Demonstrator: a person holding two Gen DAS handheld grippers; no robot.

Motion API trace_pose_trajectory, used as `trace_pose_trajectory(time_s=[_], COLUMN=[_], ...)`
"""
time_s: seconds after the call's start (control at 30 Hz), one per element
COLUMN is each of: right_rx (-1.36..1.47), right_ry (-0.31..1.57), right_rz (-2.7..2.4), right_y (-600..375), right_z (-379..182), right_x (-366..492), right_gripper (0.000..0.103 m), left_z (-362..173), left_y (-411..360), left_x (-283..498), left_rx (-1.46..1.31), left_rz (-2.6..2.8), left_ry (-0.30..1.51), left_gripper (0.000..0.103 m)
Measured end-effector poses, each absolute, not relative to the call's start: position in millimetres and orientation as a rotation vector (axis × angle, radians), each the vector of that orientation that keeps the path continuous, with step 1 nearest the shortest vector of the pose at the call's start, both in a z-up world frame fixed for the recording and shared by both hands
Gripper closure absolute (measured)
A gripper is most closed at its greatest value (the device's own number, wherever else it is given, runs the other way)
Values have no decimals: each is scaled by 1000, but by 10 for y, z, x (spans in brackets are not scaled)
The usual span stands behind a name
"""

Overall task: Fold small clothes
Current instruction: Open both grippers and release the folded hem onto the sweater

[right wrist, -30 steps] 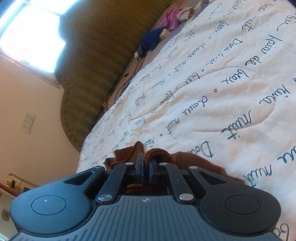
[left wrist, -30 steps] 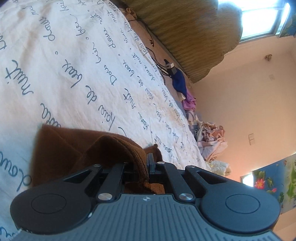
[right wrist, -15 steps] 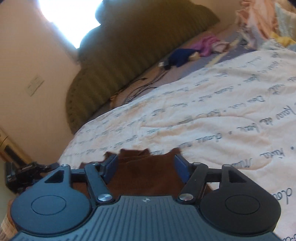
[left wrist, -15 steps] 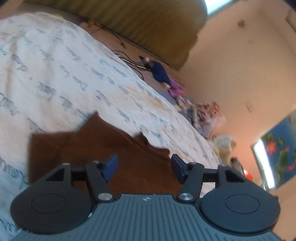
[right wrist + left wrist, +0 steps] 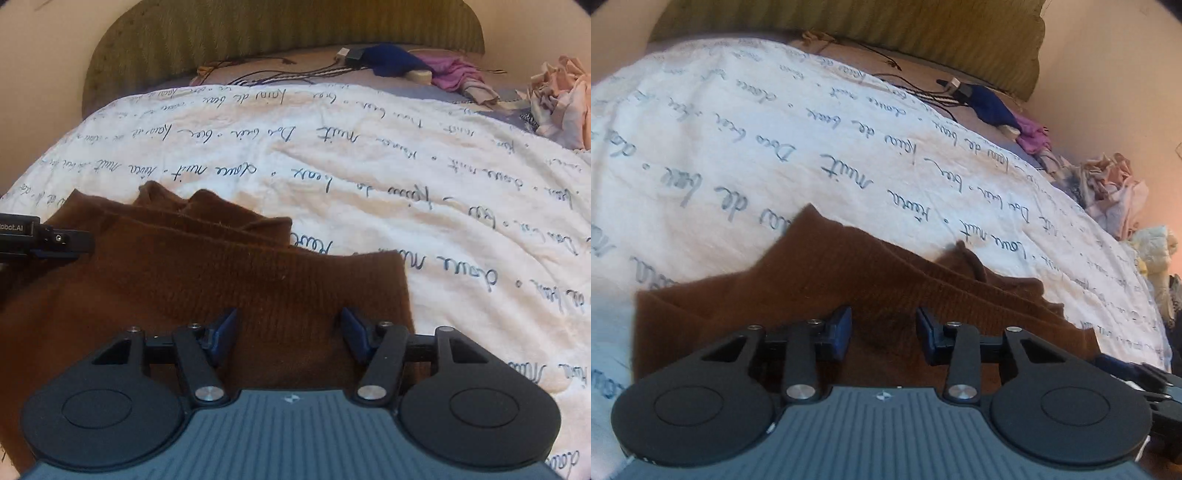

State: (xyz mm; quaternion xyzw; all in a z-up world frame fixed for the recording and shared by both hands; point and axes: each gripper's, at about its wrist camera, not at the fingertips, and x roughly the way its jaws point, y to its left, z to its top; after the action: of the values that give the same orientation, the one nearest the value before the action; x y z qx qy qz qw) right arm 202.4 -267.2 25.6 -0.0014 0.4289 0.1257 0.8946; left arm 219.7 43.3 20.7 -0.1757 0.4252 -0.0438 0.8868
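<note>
Brown sweater (image 5: 207, 280) lies flat and folded on the white bed quilt (image 5: 424, 192) because we let it go, so our left gripper (image 5: 884, 332) and right gripper (image 5: 288, 332) hang over it holding nothing, jaws closing.

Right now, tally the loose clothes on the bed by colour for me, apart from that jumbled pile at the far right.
Brown: 1, the brown garment lying on the quilt, under both grippers
Dark blue: 1, the blue item near the headboard
Pink-purple: 1, the pink item beside it
Total: 3
</note>
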Motion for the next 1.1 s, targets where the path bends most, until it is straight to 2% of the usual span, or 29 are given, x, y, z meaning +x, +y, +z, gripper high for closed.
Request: trace_pose_trajectory(time_s=[0.03, 0.07, 0.17, 0.33, 0.37, 0.43, 0.5, 0.53, 0.63, 0.67, 0.77, 0.8, 0.83, 0.87, 0.97, 1.0, 1.03, 1.07, 1.1], right_rx=[-8, -3, 47, -116, -182, -151, -124, -124, -36, -25, -90, -145, -194, -201, -151, -145, -127, -102, -80], right_ry=[850, 819, 787, 839, 812, 772, 783, 782, 748, 721, 767, 805, 771, 738, 775, 766, 739, 720, 711], right_rz=[254, 279, 417, 465, 462, 474, 486, 464, 490, 503, 493, 478, 479, 473, 434, 423, 418, 415, 396], right_y=[-2695, -2722, -2752, -2537, -2570, -2800, -2984, -3030, -3129, -3127, -3021, -2987, -2996, -3031, -3064, -3043, -3033, -3014, -2979], right_z=[354, 454, 586, 253, 171, 102, 164, 230, 442, 482, 337, 211, 127, 107, 245, 329, 401, 462, 496], right_x=[1922, 1805, 1426, 1033, 927, 730, 601, 541, 386, 345, 357, 357, 292, 222, 176, 151, 133, 130, 140], right_gripper=[41, 41, 42, 41, 36, 36, 36, 36, 35, 35, 35, 35, 35, 35, 35, 35, 35, 32, 25], left_z=[292, 336, 382, 81, 73, 65, 116, 154, 321, 343, 206, 113, 76, 82, 182, 245, 305, 371, 424], left_y=[454, 452, 264, -103, -85, 58, 211, 258, 270, 256, 293, 365, 424, 454, 538, 569, 587, 553, 477], left_x=[2111, 2019, 1693, 1639, 1650, 1692, 1706, 1672, 1374, 1254, 955, 880, 780, 701, 559, 521, 476, 415, 356], left_rx=[-372, -384, -424, -202, -172, -235, -324, -356, -356, -340, -246, -227, -197, -158, -103, -119, -153, -167, -157], left_rz=[-116, -159, -307, -251, -238, -214, -206, -214, -248, -269, -231, -225, -218, -204, -146, -146, -154, -154, -158], left_ry=[860, 837, 826, 828, 816, 829, 855, 859, 806, 793, 811, 803, 768, 764, 771, 774, 767, 743, 716], left_gripper=[47, 40, 37, 40, 45, 54, 56, 51, 25, 23, 29, 35, 50, 52, 51, 46, 32, 25, 18])
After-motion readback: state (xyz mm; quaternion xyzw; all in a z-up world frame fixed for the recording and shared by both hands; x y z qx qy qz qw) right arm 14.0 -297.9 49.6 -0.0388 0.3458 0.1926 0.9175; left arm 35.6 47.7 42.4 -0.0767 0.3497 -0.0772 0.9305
